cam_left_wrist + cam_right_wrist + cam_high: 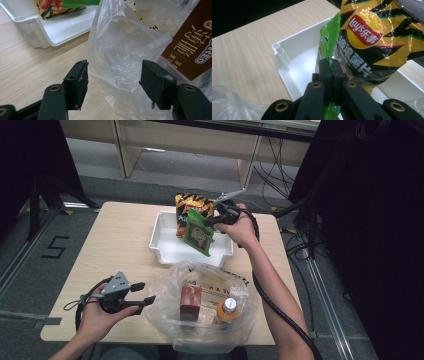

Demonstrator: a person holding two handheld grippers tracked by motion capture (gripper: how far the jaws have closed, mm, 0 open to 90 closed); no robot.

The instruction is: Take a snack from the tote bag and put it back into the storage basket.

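Clearly a sorting job: wooden surface (115, 245), clear plastic bag (200, 320) in front, white tray (165, 247) behind. Risk: thin green packet (199, 234) tearing or slipping free, pinched only by its edge. Right gripper (331, 65) fingers clamped tight on that packet, hanging over the tray beside a chips bag (372, 35). Left gripper (113, 82) fingers parted, empty, straddling bag film.

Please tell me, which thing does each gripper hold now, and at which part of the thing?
The right gripper holds the green snack packet, jaws shut on its edge, above the white tray. The left gripper holds nothing; its jaws stand open beside the plastic bag.
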